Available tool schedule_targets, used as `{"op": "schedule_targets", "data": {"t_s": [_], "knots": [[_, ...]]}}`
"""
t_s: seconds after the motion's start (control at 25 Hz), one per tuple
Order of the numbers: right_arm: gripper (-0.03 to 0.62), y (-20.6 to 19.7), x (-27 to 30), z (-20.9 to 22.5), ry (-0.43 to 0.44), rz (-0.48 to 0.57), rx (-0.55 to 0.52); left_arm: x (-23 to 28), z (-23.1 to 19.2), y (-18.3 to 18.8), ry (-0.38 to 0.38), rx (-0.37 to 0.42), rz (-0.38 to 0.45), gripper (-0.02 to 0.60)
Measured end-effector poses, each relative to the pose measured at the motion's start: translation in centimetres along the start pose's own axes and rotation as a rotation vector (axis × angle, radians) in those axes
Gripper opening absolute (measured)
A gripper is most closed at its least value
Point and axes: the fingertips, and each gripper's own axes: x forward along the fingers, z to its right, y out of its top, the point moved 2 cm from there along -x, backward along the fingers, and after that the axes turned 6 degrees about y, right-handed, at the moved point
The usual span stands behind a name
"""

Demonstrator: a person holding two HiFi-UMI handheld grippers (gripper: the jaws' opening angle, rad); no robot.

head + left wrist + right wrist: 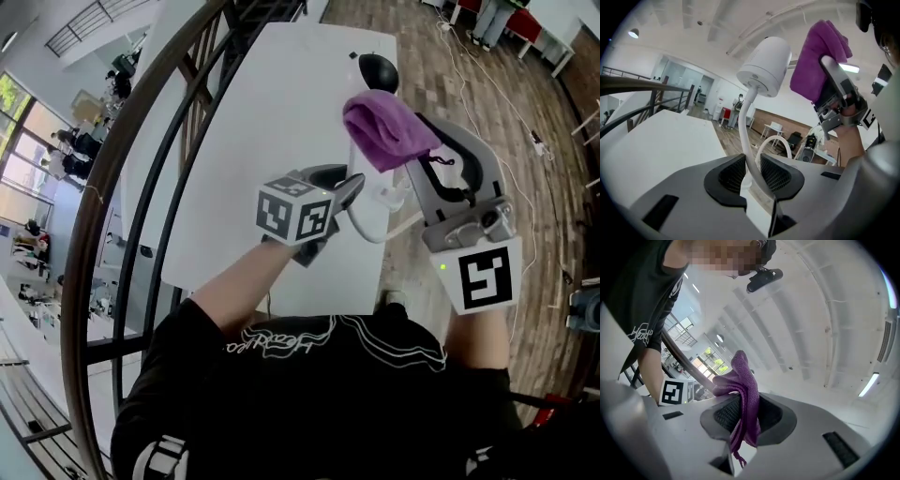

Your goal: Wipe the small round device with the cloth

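– left gripper view: left tool (751, 168) clenched on thin stalk (749, 136) of small round device (766, 65), white domed head above the tool.
– right tool (743, 416) gripping purple cloth (745, 385), near that head.

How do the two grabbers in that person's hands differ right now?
The left gripper has its jaws closed on the thin white stalk of the small round device; the right gripper pinches a purple cloth. The left gripper's load looks white and stiff; the right gripper's is soft and bunched. Both are holding something.
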Motion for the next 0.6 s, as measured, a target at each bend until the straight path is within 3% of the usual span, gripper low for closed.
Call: {"op": "schedule_targets", "data": {"t_s": [0.24,0.6], "knots": [[0.072,2.4,1.5,2.6,-0.091,-0.038,-0.160,0.2,0.8,0.3,-0.037,-0.004,-0.003,0.104],[0.072,0.7,3.7,1.4,-0.153,-0.204,-0.300,0.1,0.9,0.0,-0.051,-0.013,0.003,0.103]]}}
